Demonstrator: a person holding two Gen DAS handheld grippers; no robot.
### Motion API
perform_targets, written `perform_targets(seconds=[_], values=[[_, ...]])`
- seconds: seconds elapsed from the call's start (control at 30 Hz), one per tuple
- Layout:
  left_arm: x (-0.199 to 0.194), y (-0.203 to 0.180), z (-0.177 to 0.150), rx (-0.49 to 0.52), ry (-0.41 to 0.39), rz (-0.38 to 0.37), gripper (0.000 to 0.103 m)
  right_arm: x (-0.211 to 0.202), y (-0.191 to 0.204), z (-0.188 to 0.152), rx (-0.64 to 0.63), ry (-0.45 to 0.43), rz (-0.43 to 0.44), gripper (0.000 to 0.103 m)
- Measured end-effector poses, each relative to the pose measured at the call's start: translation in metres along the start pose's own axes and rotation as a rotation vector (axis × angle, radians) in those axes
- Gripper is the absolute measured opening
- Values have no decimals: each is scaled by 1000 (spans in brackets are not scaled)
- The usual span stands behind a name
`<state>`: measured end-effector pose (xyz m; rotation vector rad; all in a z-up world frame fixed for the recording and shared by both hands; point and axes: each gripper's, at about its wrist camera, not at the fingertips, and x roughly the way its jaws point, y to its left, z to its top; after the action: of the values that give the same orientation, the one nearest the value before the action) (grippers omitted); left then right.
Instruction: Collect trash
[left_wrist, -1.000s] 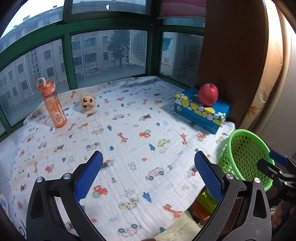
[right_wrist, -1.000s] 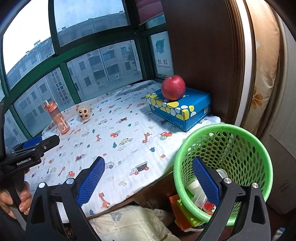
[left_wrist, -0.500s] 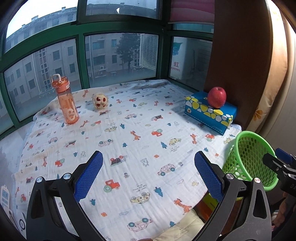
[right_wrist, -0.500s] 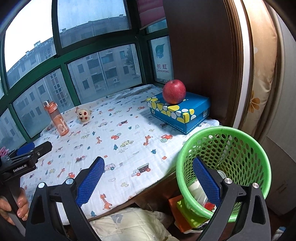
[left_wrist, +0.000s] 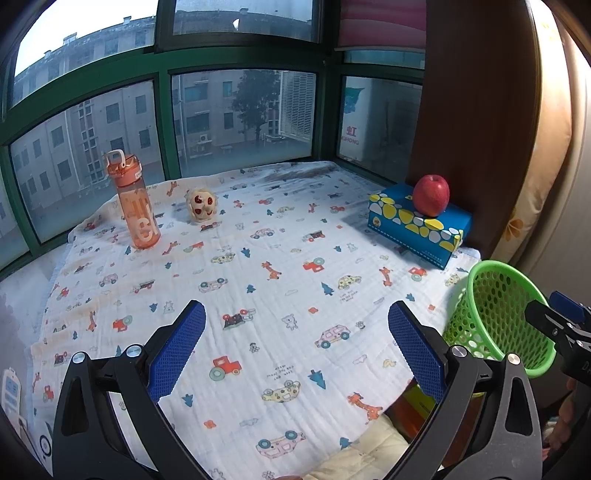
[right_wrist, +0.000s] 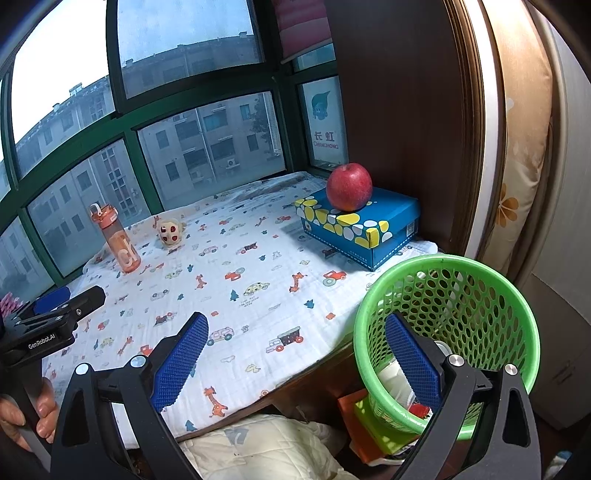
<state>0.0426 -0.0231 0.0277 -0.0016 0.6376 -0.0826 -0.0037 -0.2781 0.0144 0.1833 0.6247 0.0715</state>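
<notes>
A green mesh basket (right_wrist: 476, 280) stands beside the table's right front corner, with white and red trash (right_wrist: 395, 376) inside; it also shows in the left wrist view (left_wrist: 495, 295). My left gripper (left_wrist: 295, 343) is open and empty above the front of the patterned cloth (left_wrist: 258, 266). My right gripper (right_wrist: 295, 354) is open and empty, its right finger over the basket's near rim. A small crumpled cream ball with red spots (left_wrist: 201, 205) lies at the back, right of the bottle; it shows in the right wrist view too (right_wrist: 170, 232).
An orange water bottle (left_wrist: 135, 206) stands at the back left. A red apple (left_wrist: 431, 195) sits on a blue spotted box (left_wrist: 417, 229) at the back right by a brown wall. Green-framed windows ring the back. A cream quilt (right_wrist: 266, 446) lies below the table's front edge.
Both grippers have drawn back and risen slightly, so the table looks farther away. Both stayed open and empty. Nothing on the table moved.
</notes>
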Motion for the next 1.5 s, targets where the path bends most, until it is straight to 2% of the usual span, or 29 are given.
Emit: perform_targets(seconds=[1.5], values=[[-2,0,-4,-2,2,3,98,-1,1,0,3,-2,0,94]])
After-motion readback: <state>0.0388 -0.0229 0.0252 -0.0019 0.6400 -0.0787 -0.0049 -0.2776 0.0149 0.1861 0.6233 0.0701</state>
